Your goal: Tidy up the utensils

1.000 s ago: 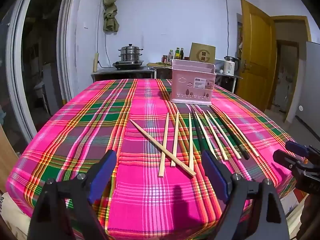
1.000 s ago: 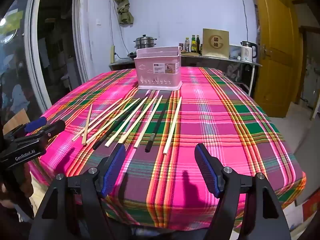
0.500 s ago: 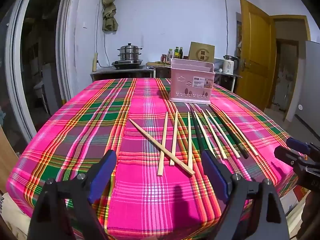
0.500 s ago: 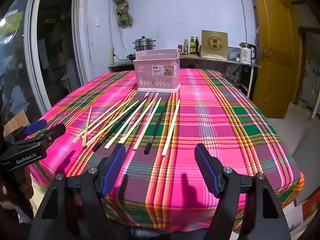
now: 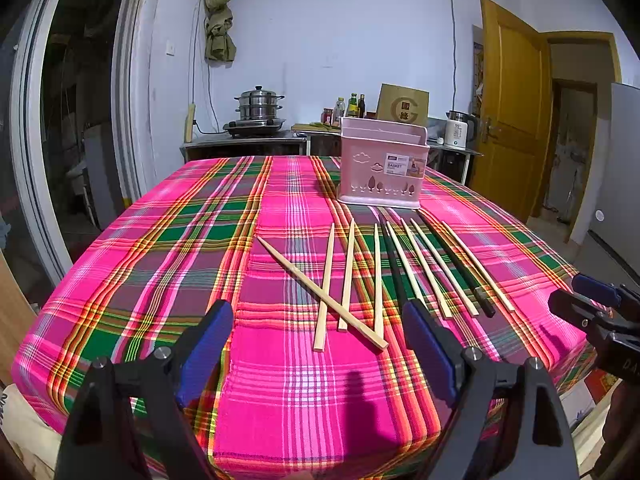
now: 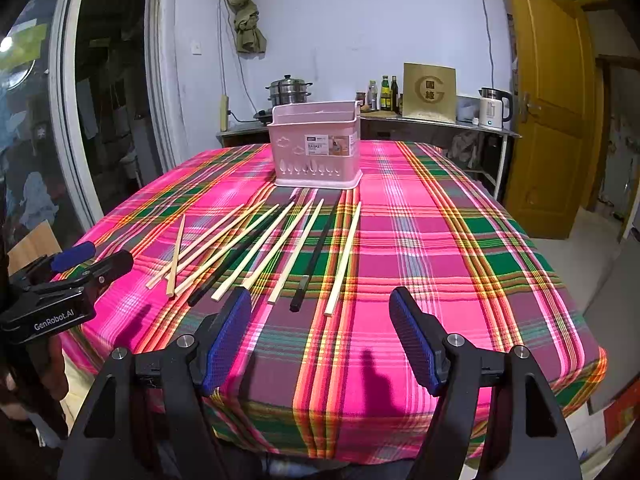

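Observation:
Several wooden chopsticks (image 5: 349, 274) and two black ones (image 5: 456, 264) lie side by side on a pink plaid tablecloth (image 5: 180, 248), one wooden stick crossing others. A pink utensil basket (image 5: 382, 162) stands upright behind them. My left gripper (image 5: 318, 344) is open and empty, hovering just before the near ends of the wooden sticks. In the right wrist view the chopsticks (image 6: 298, 248) and basket (image 6: 316, 148) show too; my right gripper (image 6: 320, 328) is open and empty near the ends of a black stick (image 6: 314, 260) and a pale one.
The table's near edge drops off just under both grippers. A counter behind holds a steel steamer pot (image 5: 259, 106), bottles (image 6: 384, 94), a kettle (image 6: 494, 108) and a brown box (image 6: 429, 90). A yellow door (image 5: 512, 104) stands at the right.
Both grippers have eased slightly forward toward the chopsticks. Their jaws have stayed open and nothing on the table has moved.

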Demonstrator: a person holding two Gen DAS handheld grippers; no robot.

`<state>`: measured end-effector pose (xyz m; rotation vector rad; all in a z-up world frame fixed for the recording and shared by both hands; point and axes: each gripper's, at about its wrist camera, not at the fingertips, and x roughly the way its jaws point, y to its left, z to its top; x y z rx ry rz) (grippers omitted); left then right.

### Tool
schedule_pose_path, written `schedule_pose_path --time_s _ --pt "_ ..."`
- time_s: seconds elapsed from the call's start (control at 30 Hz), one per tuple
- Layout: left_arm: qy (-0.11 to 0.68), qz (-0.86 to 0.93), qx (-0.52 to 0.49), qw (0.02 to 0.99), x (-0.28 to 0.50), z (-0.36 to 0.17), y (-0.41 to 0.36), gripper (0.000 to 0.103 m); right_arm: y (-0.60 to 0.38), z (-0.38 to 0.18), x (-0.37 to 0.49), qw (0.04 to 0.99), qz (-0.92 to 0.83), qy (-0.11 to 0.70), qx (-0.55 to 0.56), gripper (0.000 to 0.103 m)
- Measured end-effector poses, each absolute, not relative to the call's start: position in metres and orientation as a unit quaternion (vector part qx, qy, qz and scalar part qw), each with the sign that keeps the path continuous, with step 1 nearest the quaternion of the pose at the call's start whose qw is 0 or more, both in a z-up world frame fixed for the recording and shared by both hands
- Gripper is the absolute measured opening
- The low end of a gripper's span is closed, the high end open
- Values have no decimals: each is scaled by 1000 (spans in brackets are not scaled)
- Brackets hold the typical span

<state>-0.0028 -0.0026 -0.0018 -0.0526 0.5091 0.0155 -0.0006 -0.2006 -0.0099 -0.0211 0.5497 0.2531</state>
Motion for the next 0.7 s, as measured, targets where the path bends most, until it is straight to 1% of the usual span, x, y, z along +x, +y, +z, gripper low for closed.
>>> schedule_pose_path --time_s 0.7 --pt "246 5 -26 969 -9 10 -9 88 -201 -6 -3 956 126 266 -10 72"
